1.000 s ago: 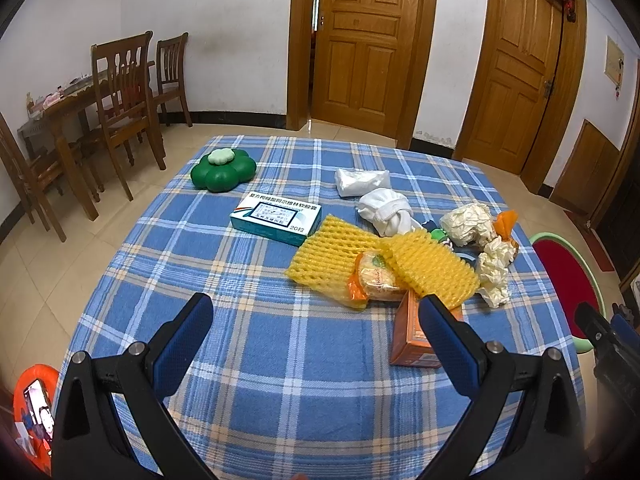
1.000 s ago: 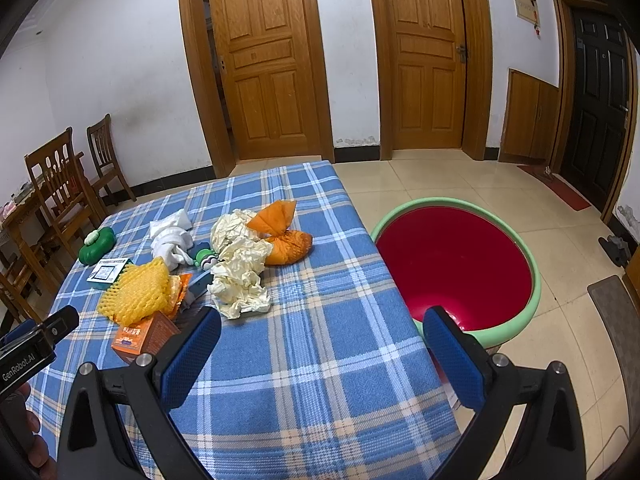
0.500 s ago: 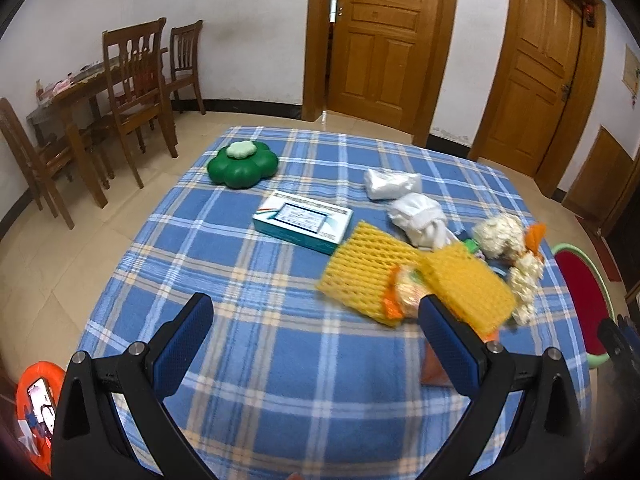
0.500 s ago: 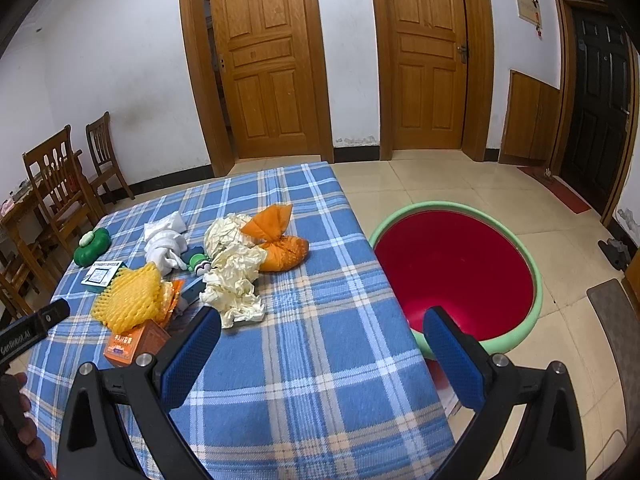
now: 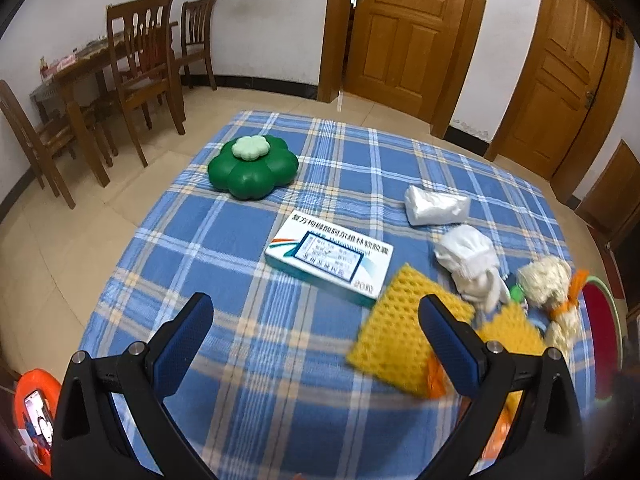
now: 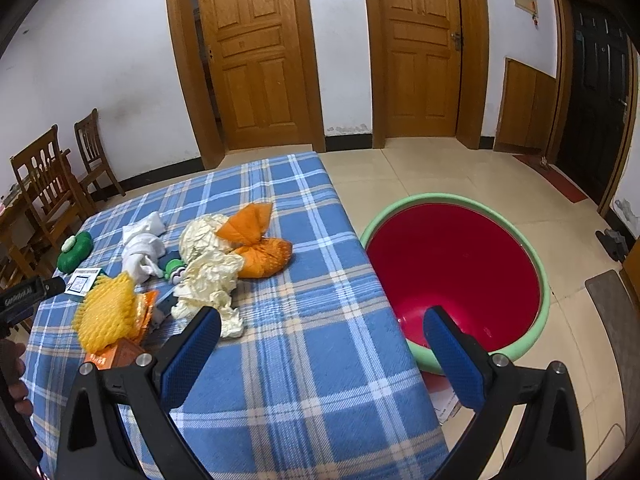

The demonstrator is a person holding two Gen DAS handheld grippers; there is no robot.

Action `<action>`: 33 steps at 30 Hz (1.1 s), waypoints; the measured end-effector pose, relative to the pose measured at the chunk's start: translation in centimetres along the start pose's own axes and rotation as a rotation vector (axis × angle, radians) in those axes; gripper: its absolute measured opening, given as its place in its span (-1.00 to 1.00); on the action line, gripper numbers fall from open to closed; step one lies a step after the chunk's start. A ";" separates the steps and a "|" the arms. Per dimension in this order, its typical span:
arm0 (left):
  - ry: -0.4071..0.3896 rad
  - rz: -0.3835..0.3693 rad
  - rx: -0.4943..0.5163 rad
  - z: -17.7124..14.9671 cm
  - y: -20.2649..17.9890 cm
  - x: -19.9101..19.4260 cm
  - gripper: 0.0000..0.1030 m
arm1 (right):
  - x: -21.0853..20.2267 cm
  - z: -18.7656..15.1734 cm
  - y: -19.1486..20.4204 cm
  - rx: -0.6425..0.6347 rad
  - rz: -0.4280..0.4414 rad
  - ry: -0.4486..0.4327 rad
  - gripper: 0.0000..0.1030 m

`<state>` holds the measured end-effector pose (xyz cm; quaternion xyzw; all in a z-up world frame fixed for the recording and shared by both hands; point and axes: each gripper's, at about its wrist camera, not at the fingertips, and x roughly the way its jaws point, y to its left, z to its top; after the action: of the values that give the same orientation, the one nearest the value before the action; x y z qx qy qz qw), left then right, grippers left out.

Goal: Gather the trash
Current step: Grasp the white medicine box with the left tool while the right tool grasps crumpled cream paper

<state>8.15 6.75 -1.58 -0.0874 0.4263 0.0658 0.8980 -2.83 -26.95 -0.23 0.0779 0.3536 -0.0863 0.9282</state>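
The trash lay in a loose heap on the blue plaid tablecloth (image 6: 304, 344): in the right wrist view, left of centre, we saw yellow foam netting (image 6: 107, 312) over an orange carton (image 6: 116, 354), crumpled cream paper (image 6: 208, 276) touching an orange mesh bag (image 6: 260, 248), and a knotted white cloth (image 6: 142, 250) just behind. In the left wrist view the same netting (image 5: 404, 332) sat at the right, blurred, with the white cloth (image 5: 468, 260) and a white packet (image 5: 436, 205) above it and a teal-edged medicine box (image 5: 330, 262) at centre. A green flower-shaped container (image 5: 253, 172) stood apart toward the upper left. Off the table's right edge, on the floor, sat the red basin (image 6: 452, 268) with its green rim — its inside looked bare. Our left gripper (image 5: 316, 322) hung above the cloth with its blue pads spread wide, holding nothing; the right gripper (image 6: 322, 330) was likewise wide and unloaded, between the table's edge and the basin. Wooden chairs (image 5: 140, 76) stood at the upper left — doors (image 6: 416, 48) filled the back wall.
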 end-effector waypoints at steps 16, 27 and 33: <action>0.128 0.023 -0.109 3.8 -1.4 7.4 0.97 | 3.0 1.2 -2.0 0.041 -0.024 0.042 1.00; 0.150 0.068 -0.110 3.5 -1.1 9.2 0.94 | 4.8 1.5 -2.3 0.027 0.009 0.054 1.00; 0.141 0.040 -0.088 2.5 -0.4 7.9 0.71 | 5.8 1.4 -2.3 0.026 0.042 0.077 1.00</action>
<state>15.10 7.30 -6.10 -0.1228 0.4866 0.0959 0.8596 1.84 -30.06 -3.32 0.1007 0.3862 -0.0681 0.9143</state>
